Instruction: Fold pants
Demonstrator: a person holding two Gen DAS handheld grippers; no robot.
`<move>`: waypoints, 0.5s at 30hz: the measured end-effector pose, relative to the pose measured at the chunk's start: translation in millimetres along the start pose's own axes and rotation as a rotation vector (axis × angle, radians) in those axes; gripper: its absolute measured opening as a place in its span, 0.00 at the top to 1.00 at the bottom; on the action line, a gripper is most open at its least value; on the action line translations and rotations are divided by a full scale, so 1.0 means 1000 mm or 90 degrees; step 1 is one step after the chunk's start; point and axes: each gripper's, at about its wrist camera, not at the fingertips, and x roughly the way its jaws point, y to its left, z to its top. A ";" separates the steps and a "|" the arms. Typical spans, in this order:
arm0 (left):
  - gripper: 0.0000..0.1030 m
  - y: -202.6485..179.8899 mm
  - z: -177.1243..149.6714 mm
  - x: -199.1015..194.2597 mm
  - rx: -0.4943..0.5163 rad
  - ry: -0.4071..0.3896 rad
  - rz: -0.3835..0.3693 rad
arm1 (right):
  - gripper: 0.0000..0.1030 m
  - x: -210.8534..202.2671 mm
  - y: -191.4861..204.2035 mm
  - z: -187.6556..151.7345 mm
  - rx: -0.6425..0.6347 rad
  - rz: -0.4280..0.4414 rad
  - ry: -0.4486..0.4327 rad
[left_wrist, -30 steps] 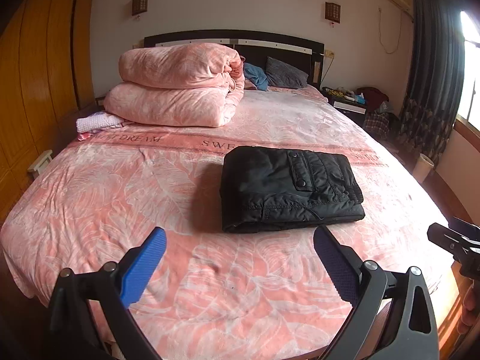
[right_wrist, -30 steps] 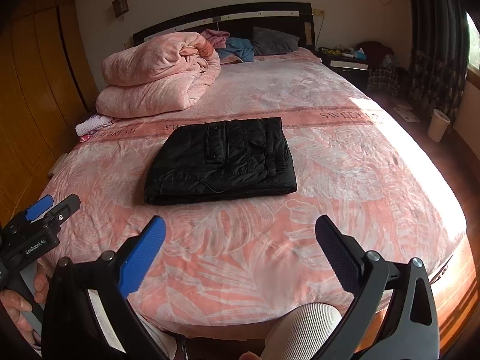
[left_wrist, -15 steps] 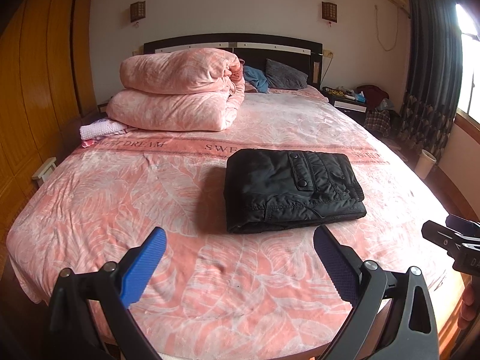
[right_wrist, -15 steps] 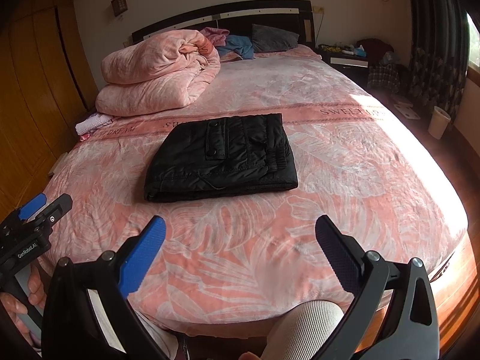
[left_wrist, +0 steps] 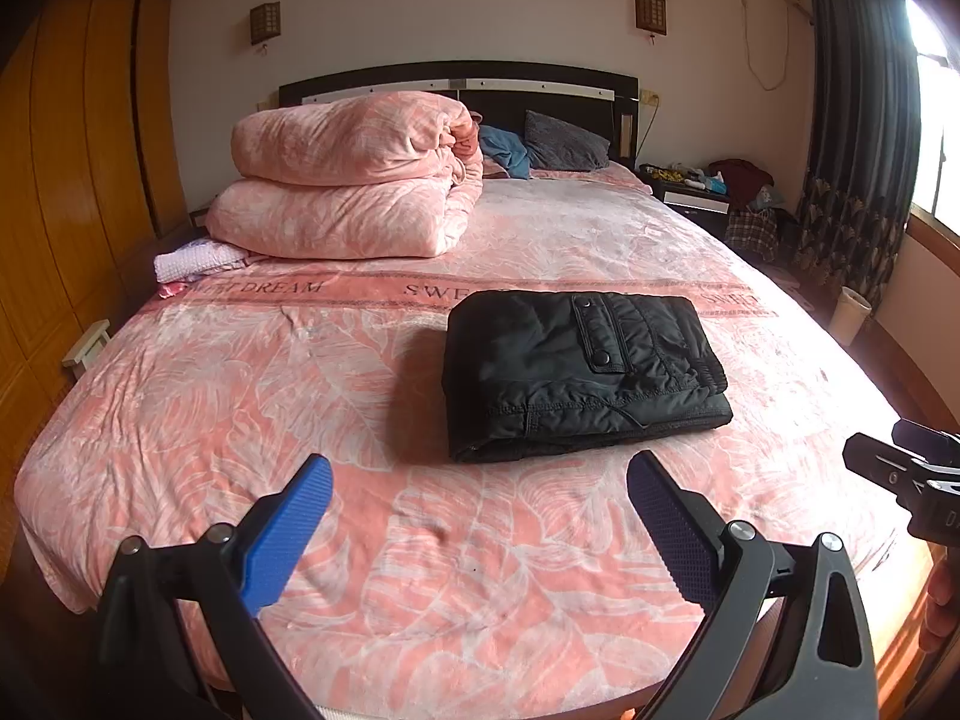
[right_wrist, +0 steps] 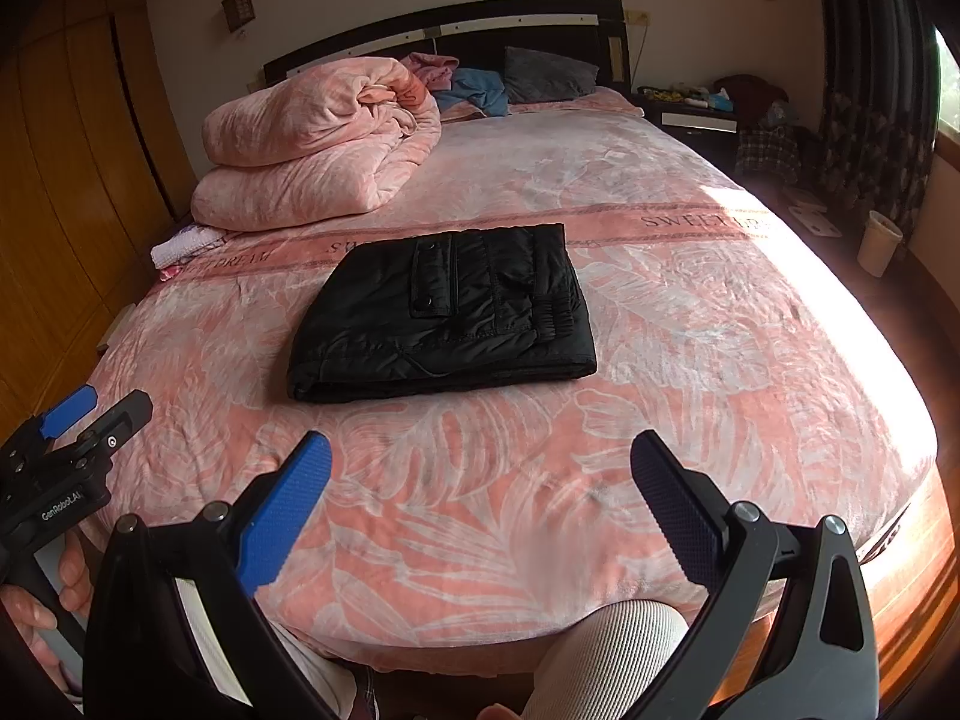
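Black padded pants (left_wrist: 576,369) (right_wrist: 447,312) lie folded into a flat rectangle in the middle of the pink bed (left_wrist: 300,396) (right_wrist: 720,324). My left gripper (left_wrist: 480,489) hangs open over the bed's near edge, well short of the pants, with nothing between its blue pads. My right gripper (right_wrist: 480,480) is likewise open and empty, held back from the foot of the bed. Each gripper shows at the edge of the other's view: the right one (left_wrist: 912,474), the left one (right_wrist: 66,450) held in a hand.
A rolled pink quilt (left_wrist: 354,180) (right_wrist: 312,138) sits at the far left of the bed, with pillows (left_wrist: 564,141) by the headboard. A wooden wardrobe (left_wrist: 66,180) lines the left. A nightstand (left_wrist: 696,192), curtains and a bin (right_wrist: 879,243) stand right. A person's knee (right_wrist: 606,654) is below.
Both grippers have drawn back and risen slightly from the bed; the pants look a little farther off. The pants have not moved, and both grippers stay open.
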 end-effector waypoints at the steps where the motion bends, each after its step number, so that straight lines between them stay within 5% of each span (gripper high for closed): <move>1: 0.04 0.000 0.000 0.001 0.000 0.001 0.000 | 0.03 0.000 0.000 0.000 0.000 0.000 0.001; 15: 0.04 0.000 0.000 0.002 0.001 0.003 -0.001 | 0.03 0.002 -0.001 -0.003 -0.003 0.000 0.004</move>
